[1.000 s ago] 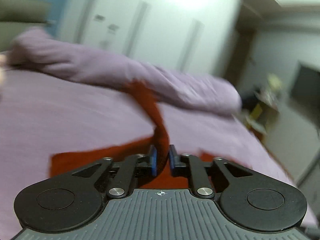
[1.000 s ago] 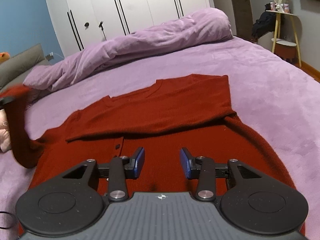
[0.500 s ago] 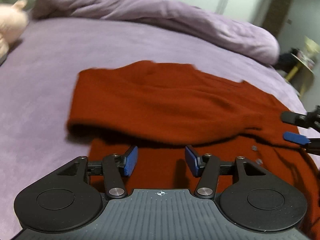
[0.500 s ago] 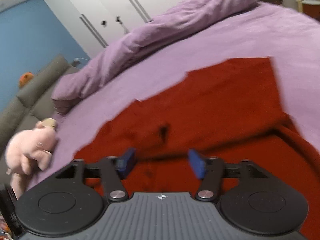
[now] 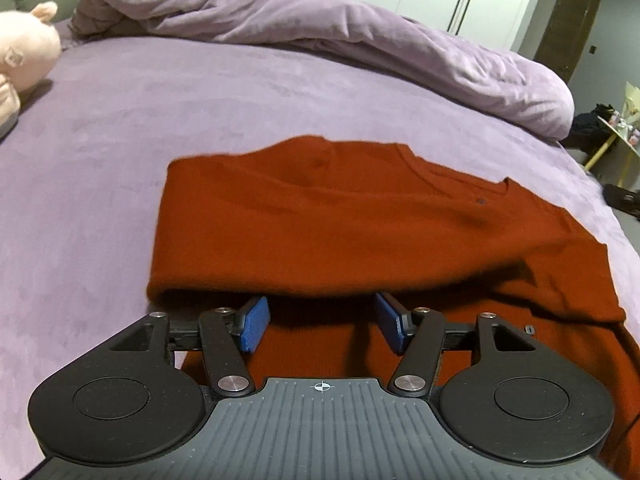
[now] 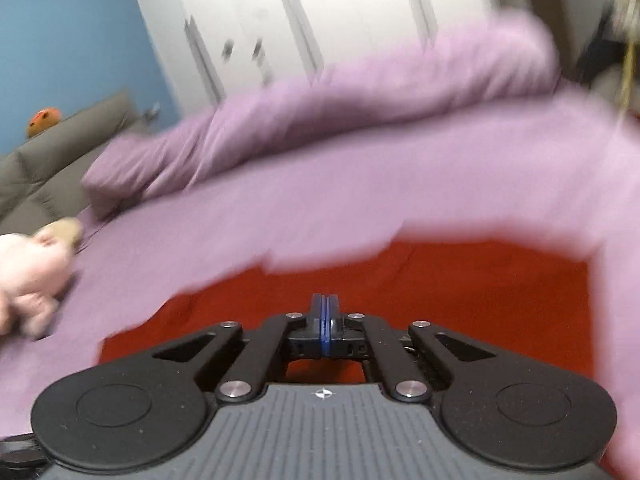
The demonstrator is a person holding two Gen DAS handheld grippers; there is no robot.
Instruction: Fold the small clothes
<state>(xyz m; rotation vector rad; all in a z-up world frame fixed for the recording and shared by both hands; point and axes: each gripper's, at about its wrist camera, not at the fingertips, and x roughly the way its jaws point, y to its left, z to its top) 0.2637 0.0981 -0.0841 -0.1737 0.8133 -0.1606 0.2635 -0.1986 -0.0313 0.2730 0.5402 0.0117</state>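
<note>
A rust-red knitted cardigan (image 5: pixel 340 220) lies flat on the purple bed, one sleeve folded across its body. My left gripper (image 5: pixel 320 304) hovers low over the near part of the cardigan. Its jaws are opening, with nothing pressed between the blue pads (image 5: pixel 254 324). The folded sleeve's edge lies just past the tips. In the blurred right wrist view, my right gripper (image 6: pixel 325 300) is shut, pad against pad, with no cloth seen between them. It sits above the near part of the cardigan (image 6: pixel 460 288).
A rumpled purple duvet (image 5: pixel 320 28) runs along the far side of the bed (image 5: pixel 100 140). A pink plush toy (image 5: pixel 24 48) sits at the left edge. White wardrobe doors stand behind, a grey sofa (image 6: pixel 52 160) far left, a yellow side table (image 5: pixel 624 128) far right.
My left gripper let go of the raised red sleeve, which now lies folded across the cardigan, and it dropped lower with jaws wider. My right gripper swung sideways and went from open to shut.
</note>
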